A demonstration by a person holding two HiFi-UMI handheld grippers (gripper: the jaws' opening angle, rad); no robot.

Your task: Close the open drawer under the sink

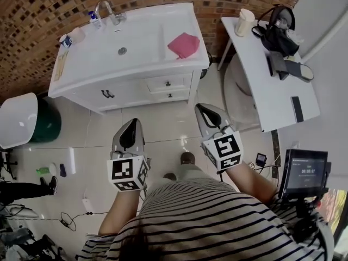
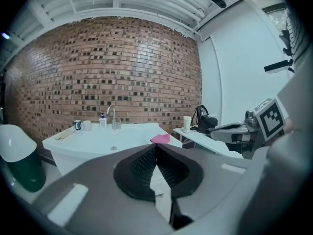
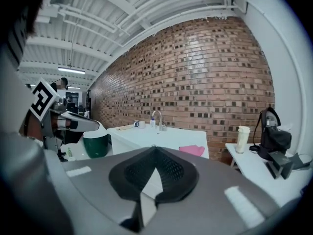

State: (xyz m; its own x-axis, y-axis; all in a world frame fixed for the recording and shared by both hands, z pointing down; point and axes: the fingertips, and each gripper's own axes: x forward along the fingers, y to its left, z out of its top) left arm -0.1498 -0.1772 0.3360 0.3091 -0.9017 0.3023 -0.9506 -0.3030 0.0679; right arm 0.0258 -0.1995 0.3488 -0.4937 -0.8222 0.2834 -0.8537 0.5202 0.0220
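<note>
Both the left gripper (image 1: 132,123) and the right gripper (image 1: 202,111), jaws pressed together on nothing, hover well short of the slightly open white drawer (image 1: 167,84) under the white rectangular sink (image 1: 142,32), so the nearer right one should meet its front squarely and push straight in.

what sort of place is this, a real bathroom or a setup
Probably a bathroom mock-up inside a lab or workshop: a sink vanity with a faucet stands against a brick wall, yet beside it is a work table with a bag, and cables lie on the floor.
</note>
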